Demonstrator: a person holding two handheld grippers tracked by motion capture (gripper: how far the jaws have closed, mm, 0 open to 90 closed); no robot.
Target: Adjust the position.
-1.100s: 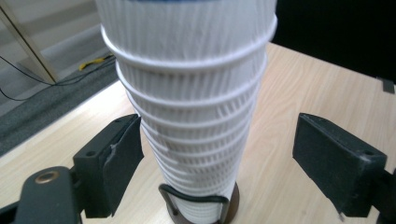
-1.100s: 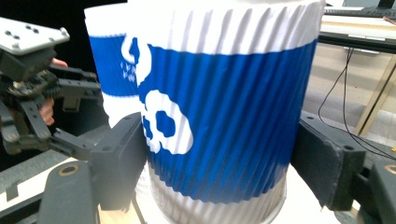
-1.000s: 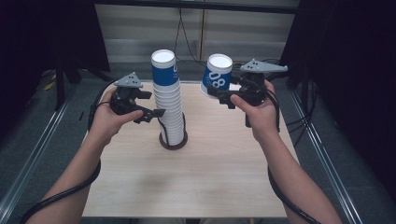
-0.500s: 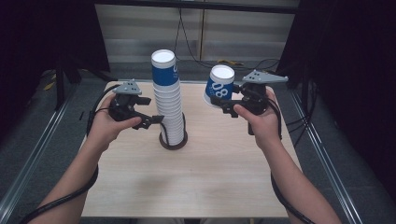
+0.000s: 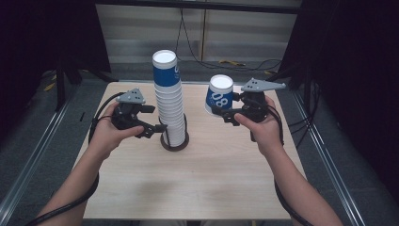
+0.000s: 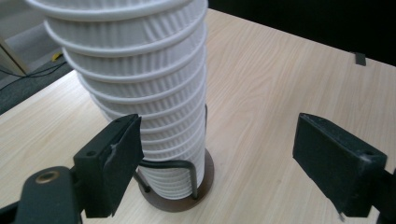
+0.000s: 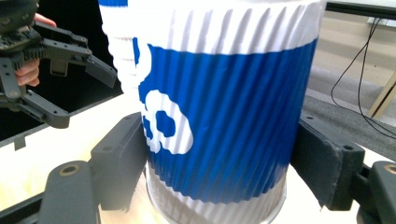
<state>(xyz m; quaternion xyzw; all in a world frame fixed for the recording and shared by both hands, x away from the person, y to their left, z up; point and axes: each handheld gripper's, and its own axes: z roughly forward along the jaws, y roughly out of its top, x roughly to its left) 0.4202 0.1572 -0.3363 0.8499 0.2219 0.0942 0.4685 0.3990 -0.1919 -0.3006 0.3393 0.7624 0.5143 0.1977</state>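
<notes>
My right gripper (image 5: 225,113) clamped a blue cup (image 5: 219,94) above the worktop (image 5: 226,174); too hard a squeeze could crush it. My open left gripper (image 5: 153,120), jaws beside the cup stack (image 5: 169,101), risked toppling it.

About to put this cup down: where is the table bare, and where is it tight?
Bare wood spans the near half of the table, between the forearms, and continues right of the cup stack below the held cup. Tight: around the stack's holder, where the open left gripper sits close. The right gripper grips the cup.
</notes>
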